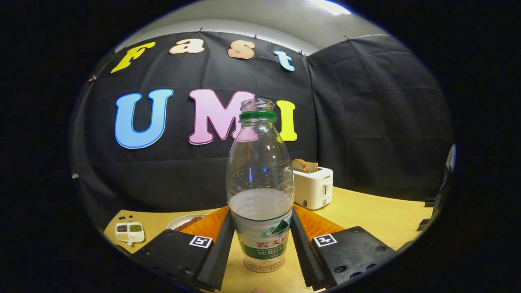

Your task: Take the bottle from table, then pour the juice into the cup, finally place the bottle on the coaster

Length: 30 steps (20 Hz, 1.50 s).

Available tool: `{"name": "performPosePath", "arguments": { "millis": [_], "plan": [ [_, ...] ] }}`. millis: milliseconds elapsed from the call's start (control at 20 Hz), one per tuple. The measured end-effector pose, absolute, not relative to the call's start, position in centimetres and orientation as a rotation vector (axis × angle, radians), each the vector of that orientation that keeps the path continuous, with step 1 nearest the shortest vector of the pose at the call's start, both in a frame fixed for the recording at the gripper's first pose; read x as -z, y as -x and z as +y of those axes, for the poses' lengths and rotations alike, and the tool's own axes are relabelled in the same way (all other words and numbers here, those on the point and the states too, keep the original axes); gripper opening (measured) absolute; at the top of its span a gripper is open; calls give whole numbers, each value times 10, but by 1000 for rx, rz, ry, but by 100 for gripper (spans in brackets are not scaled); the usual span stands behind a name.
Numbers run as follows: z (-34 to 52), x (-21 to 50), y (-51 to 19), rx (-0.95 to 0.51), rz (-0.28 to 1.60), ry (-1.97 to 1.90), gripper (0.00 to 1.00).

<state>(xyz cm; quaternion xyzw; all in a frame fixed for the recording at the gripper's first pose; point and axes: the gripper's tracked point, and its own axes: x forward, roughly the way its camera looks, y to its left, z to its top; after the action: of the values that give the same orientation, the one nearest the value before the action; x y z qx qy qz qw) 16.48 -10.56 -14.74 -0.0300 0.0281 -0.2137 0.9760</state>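
Between the two fingers of the tool (260,244) stands one clear plastic bottle with a green neck ring and a green-and-white label (260,195), upright on the pale wooden bench (366,215), its mouth uncapped and a low fill of clear liquid inside. Each finger lies close along a side of the bottle at label height; they look to be touching it, but whether they press is not plain, so I cannot tell if the tool is clenched on it or merely closing.

By my judgement the first step is in hand: taking the bottle. The next move calls for a firm squeeze low on the body and a straight lift, kept upright because the mouth is open.

Beyond the bottle, off the right finger, sits one white toaster with a slice of bread in its slot (312,186). Beyond the left finger lie one round white plate holding reddish food (185,221) and, farther out, one small white divided dish of coloured powders (129,232).
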Motion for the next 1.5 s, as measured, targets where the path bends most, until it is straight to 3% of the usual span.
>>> {"name": "performPosePath", "arguments": {
  "millis": [650, 1300, 1450, 1500],
  "plan": [
    [-120, 244, -194, 452, 117, 133, 75],
    [-126, 260, -195, 493, 96, 75, 77],
    [-128, 267, -192, 497, 118, 67, 79],
    [-128, 268, -191, 494, 123, 63, 89]
  ]
}}
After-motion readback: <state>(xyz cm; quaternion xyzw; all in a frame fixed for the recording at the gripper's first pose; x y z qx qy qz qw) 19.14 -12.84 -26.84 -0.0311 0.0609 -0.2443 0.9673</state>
